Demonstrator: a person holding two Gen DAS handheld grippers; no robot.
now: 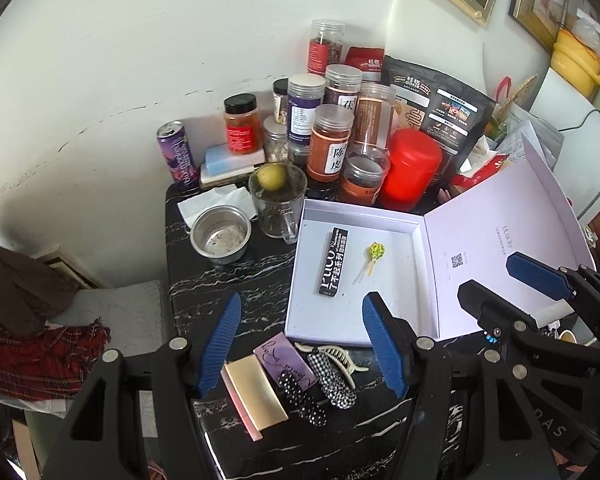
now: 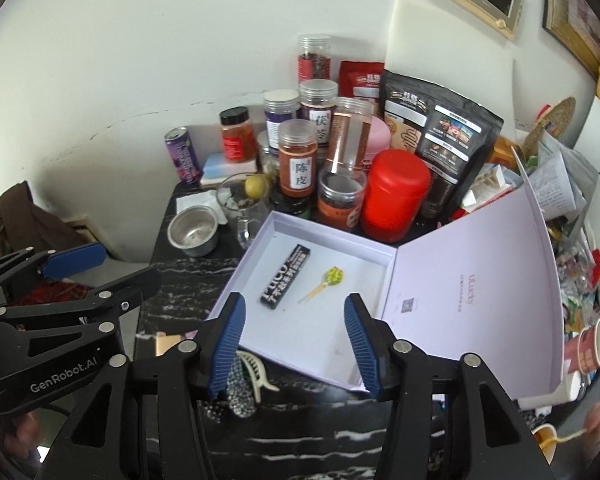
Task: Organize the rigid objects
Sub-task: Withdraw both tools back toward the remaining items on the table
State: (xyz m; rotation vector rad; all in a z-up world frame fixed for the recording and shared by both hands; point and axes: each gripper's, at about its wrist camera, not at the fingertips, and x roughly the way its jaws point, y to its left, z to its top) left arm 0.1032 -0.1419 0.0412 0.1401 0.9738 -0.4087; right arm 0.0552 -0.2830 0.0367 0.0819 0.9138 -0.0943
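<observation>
Both tongs hang empty above the black marble-patterned tabletop (image 1: 204, 280), angled down. The left tongs (image 1: 304, 344) stand moderately wide with nothing between the blue pads; the right tongs (image 2: 294, 344) are likewise parted and hold nothing.

The shallow white cardboard box (image 1: 296, 272) lies open, its pale lilac lid (image 1: 500, 232) folded back to the right. Inside rest a long black printed carton (image 1: 333, 262) and, apart from it, a small yellow-green hair clip with a thin stem (image 1: 375, 255). Waiting on the tabletop just in front of the box are a gold flat rectangular case (image 1: 256, 394), a purple card (image 1: 284, 360), a black polka-dot clip (image 1: 302, 398), a black-and-white gingham clip (image 1: 332, 380) and a cream claw clip (image 1: 342, 356), all packed close together.

The next pick is probably one of these. The gold case looks slick and thin, so I would grip it across its short width, pads low. The clips touch one another; taking an outer one first avoids dragging its neighbour.

Carry over the box's low front wall, not through it, and set down in the bare floor right of the hair clip. The tabletop's front and left edges are near the pile. Crowded jars behind, the glass mug (image 1: 278, 200) and steel cup (image 1: 221, 234) leave little room at the back.
</observation>
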